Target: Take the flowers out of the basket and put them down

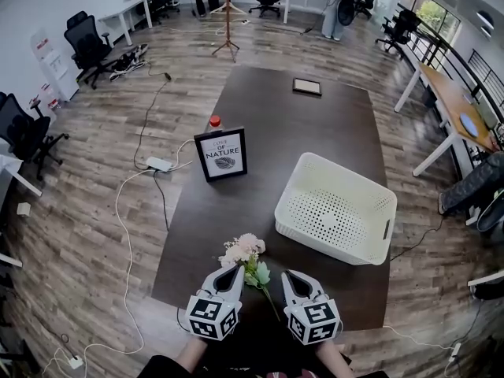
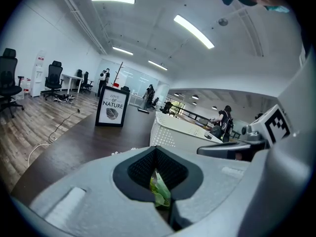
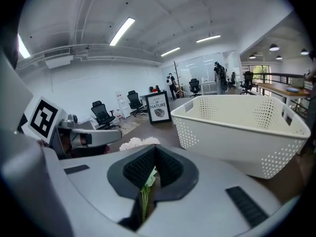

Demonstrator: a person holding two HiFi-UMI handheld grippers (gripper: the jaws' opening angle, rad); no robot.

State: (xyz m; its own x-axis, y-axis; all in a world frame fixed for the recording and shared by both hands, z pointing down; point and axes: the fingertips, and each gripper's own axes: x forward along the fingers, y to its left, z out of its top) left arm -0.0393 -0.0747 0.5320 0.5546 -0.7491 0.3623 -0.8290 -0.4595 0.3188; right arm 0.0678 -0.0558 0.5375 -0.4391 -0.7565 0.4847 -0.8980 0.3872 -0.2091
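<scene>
Two grippers sit side by side at the near edge of the tabletop (image 1: 315, 124), both pointing away from the person and tipped slightly downward. Their marker cubes are nearest the body, and a forearm shows behind each.

The left gripper (image 1: 234, 272) (image 2: 157, 152) has its jaws drawn together, with a green leaf of the flowers (image 2: 159, 191) pinched in the seam between the pads. The right gripper (image 1: 288, 276) (image 3: 155, 149) is also closed, clamping the thin green stem (image 3: 144, 197).

The flowers (image 1: 244, 249) lie just ahead of and between the two grippers. Their pale pink blooms are near the left gripper's tips and the stem slants back toward the right one.

The white perforated basket (image 1: 346, 172) (image 3: 237, 127) stands on the tabletop ahead of the right gripper, apart from the flowers. A framed sign (image 1: 220, 154) stands further back on the left, with a red-capped bottle (image 1: 214, 122) just behind it.
</scene>
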